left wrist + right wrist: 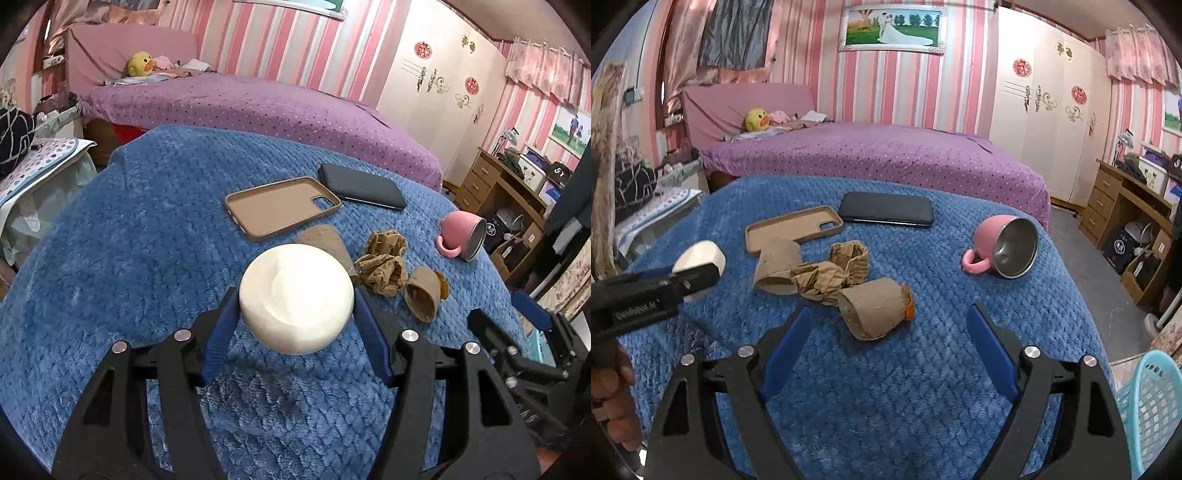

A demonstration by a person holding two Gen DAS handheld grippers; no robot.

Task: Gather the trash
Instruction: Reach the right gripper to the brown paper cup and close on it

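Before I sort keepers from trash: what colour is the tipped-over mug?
Pink outside, bare metal inside: the mug shows best in the right wrist view.

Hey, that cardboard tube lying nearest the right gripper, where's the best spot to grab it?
Grip the cardboard tube across its middle, coming from above with the open right gripper. It lies on its side, so its rounded flanks are free, and both ends look crushed.

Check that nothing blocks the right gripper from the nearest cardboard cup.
Nothing visible does. The right gripper is open and the cardboard cup lies on its side on the blue blanket just ahead of the fingertips, with only bare blanket between.
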